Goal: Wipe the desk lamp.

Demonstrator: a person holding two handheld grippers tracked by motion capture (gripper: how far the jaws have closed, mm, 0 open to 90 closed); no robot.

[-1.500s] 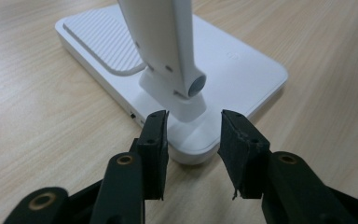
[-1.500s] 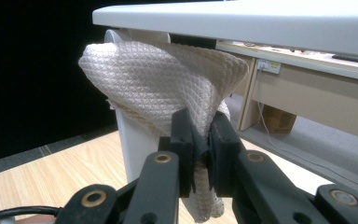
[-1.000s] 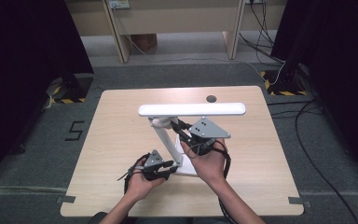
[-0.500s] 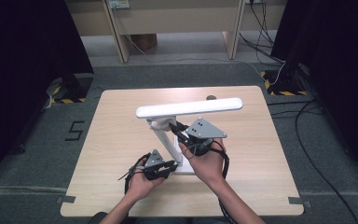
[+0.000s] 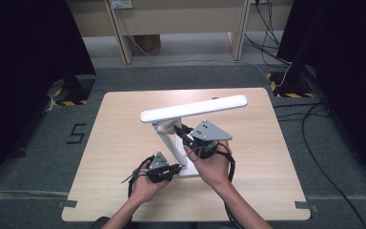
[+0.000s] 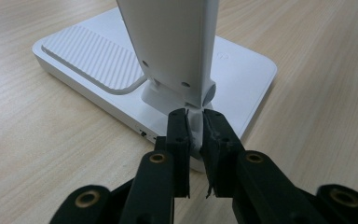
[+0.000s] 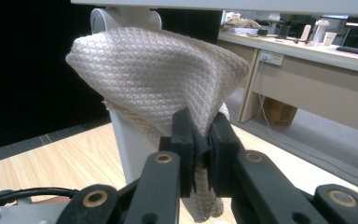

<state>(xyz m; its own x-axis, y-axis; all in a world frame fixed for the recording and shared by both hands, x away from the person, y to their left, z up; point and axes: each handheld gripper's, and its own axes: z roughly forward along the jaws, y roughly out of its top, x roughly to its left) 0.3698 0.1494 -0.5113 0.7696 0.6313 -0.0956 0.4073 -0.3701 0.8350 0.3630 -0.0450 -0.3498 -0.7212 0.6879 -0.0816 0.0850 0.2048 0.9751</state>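
Centrally on the wooden counter [image 5: 124, 124], one white plastic lamp [image 5: 193, 109] is seen, its base ribbed; the left gripper [image 6: 195, 135] is clamped on its hinge at 6 o'clock, while one waffle-textured cloth [image 7: 158, 70] is pinched by the right gripper [image 7: 200, 140].

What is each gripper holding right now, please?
Left gripper: shut on the white plastic desk lamp's base at the arm's hinge.
Right gripper: shut on the cream waffle-weave cloth, against the lamp's arm.

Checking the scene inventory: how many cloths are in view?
1. The cloth is pinched in the right gripper and pressed against the arm of the white desk lamp, just under its head. Any other behind the lamp would be hidden.
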